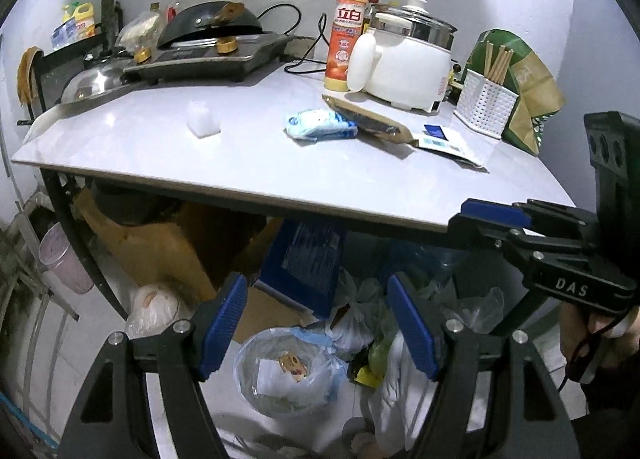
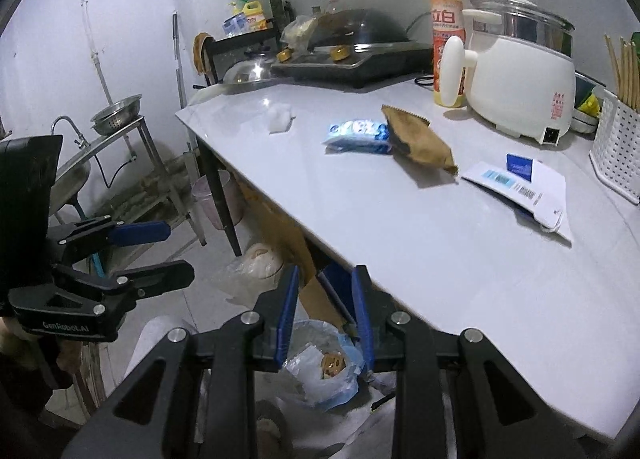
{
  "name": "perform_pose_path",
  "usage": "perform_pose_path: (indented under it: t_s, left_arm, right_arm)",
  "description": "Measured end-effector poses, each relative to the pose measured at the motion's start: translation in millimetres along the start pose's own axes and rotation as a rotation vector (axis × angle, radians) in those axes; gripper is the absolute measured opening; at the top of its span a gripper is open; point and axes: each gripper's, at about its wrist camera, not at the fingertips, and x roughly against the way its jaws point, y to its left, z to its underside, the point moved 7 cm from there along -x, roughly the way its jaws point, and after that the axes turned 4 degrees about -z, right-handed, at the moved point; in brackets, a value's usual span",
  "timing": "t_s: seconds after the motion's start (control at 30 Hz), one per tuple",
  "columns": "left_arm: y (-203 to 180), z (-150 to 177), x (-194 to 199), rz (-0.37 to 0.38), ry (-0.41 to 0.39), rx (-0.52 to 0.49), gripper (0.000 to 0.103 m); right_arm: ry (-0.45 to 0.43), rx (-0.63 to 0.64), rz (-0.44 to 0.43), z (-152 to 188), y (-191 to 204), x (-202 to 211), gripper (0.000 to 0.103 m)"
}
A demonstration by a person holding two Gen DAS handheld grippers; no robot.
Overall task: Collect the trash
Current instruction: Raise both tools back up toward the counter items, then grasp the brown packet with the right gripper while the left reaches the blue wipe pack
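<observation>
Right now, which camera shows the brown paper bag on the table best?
The right wrist view: the brown paper bag lies near, its whole upper side showing beside the blue wipes pack. The left wrist view shows the same bag farther off, foreshortened into a thin strip.

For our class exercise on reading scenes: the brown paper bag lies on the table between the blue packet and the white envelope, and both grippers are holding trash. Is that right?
Not quite. Neither the left gripper nor the right gripper holds anything, as both wrist views show. The brown bag does lie on the table between the blue packet and envelope.
</observation>
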Motion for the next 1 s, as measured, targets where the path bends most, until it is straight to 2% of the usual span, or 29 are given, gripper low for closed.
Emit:
perform_pose_path:
  t_s: [0.5, 0.7, 0.9, 1.0]
  left_arm:
    - [-1, -39, -12, 0.012, -0.036, -0.034, 0.073]
    - [3, -54, -21, 0.017, -0.049, -0.043, 0.073]
    - [6, -69, -32, 0.024, -0.060, -0.049, 0.073]
    - [8, -75, -38, 0.030, -0.065, -0.053, 0.073]
  right_arm:
    - [-0.029, -0.004, 0.028, -37, -24, -5, 0.031]
    - [-0.036, -0.001, 0.039, -51, -32, -11, 0.037]
    - [-0.033, -0.001, 0.054, -62, -42, -21, 0.037]
    - [-0.032, -0.002, 0.064, -69, -47, -27, 0.044]
